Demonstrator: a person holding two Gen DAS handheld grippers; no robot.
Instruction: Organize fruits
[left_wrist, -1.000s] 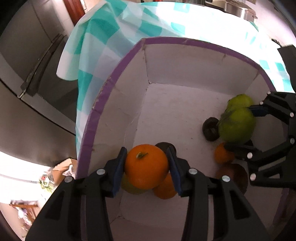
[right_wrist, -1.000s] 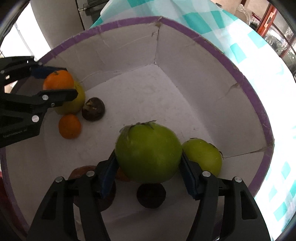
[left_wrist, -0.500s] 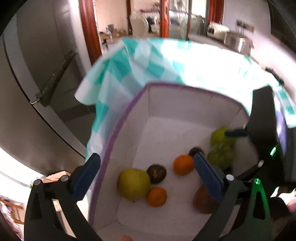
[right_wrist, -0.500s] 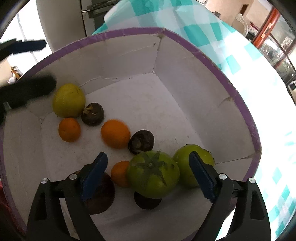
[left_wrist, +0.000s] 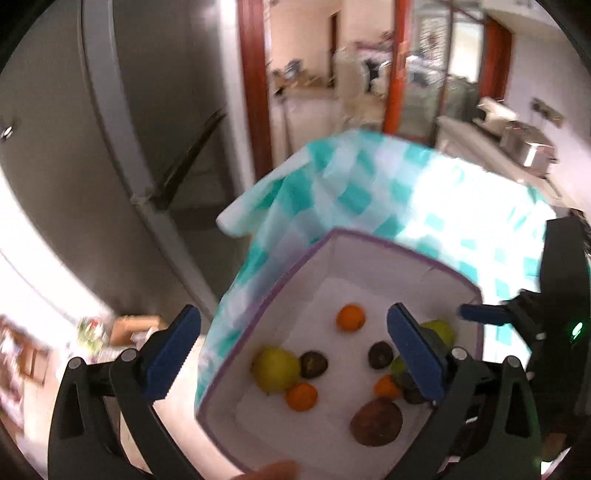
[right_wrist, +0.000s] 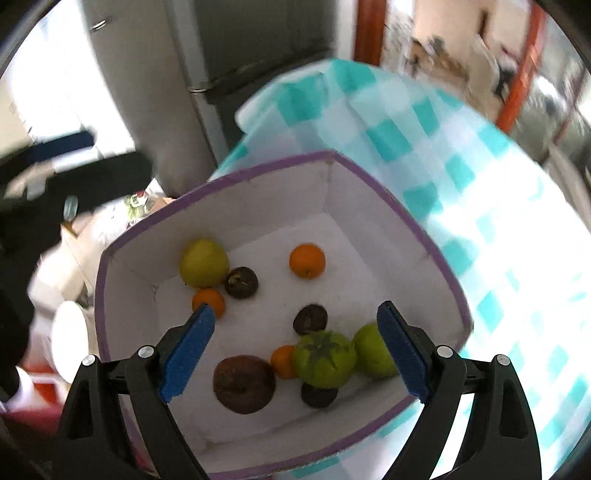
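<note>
Step in hand: a pause between placements, as I judge it. Both grippers hang above the box (right_wrist: 369, 177) with nothing in them, and every fruit in sight lies inside it.

Left gripper (left_wrist: 293, 352): fingers spread as wide as they go, nothing between the blue pads, well clear of the box floor. In the right wrist view it shows only as a dark blur at the left edge.

Right gripper (right_wrist: 295, 349): fingers wide apart and empty; the fruit seen between them lies below on the box floor, not touched by the pads.

Box: white inside with a purple rim, standing on the counter under a teal-and-white checked cloth (right_wrist: 461, 155).

Fruit, left side of the box: a yellow-green fruit (right_wrist: 204, 263) near the wall, a dark round fruit (right_wrist: 241, 282) touching it, a small orange (right_wrist: 209, 301) just beside both.

Fruit, middle: one orange (right_wrist: 307, 261) lying apart from the rest, toward the far wall.

Fruit, right side: a green tomato-like fruit (right_wrist: 325, 359) with a second green fruit (right_wrist: 373, 350) against it, an orange (right_wrist: 282, 362) tucked at its side, a large brown fruit (right_wrist: 244, 384) near the front wall, and two more dark ones close by.

Progress: seemingly far along. No loose fruit shows on the cloth, though much of the counter lies outside both views.

Next move calls for: a look over the counter for anything left. If kinds are to be grouped, the lone orange wants a gentle grip across its middle to join the other one.

Risk: round fruit rolls when released from height.
</note>
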